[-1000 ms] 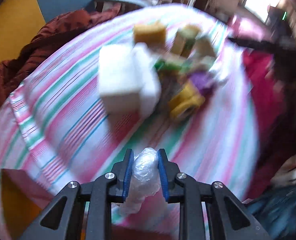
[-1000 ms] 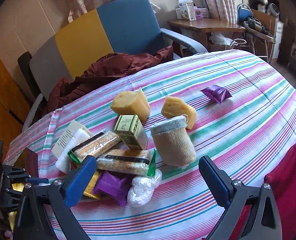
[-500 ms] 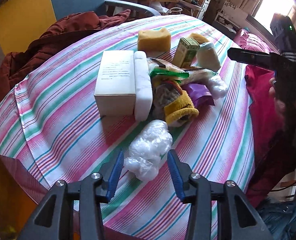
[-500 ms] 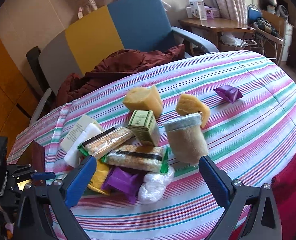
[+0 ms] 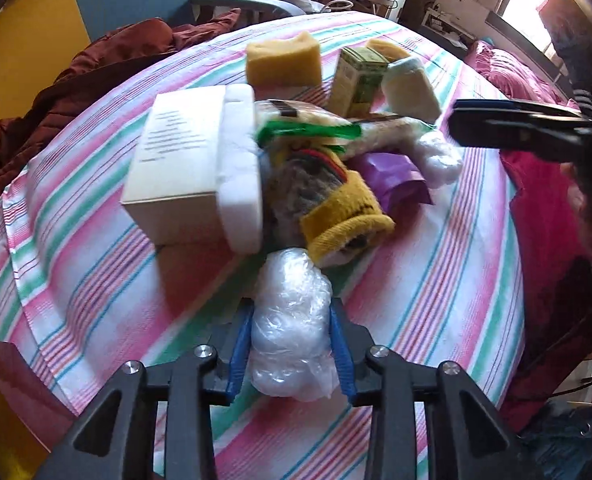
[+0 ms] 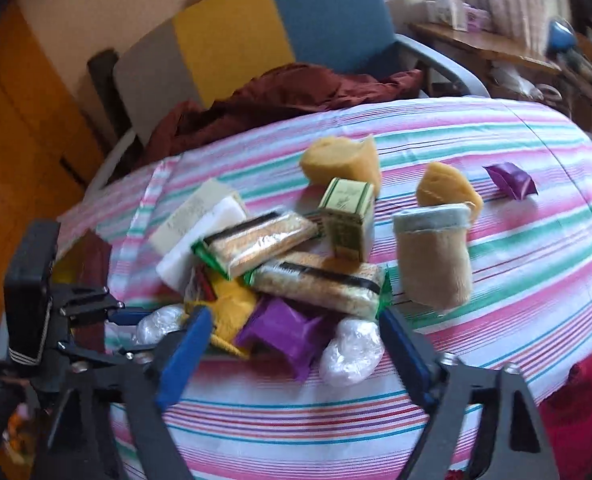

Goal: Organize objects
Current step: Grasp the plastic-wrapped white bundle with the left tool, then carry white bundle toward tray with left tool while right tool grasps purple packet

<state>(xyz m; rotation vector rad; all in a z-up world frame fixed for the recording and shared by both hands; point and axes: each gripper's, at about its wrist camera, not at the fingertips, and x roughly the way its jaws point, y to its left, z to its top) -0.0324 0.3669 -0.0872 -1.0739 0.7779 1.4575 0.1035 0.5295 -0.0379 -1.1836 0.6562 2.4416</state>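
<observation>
Left jaws flank the plastic wad (image 5: 291,320) at the near end of the table's (image 5: 436,280) pile, contact unclear; right jaws spread over another wad (image 6: 352,350). The crumpled film could slip free when squeezed.

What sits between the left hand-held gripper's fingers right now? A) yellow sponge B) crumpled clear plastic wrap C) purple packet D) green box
B: the blue fingers of the left hand-held gripper flank the crumpled clear plastic wrap on the striped tablecloth.
</observation>
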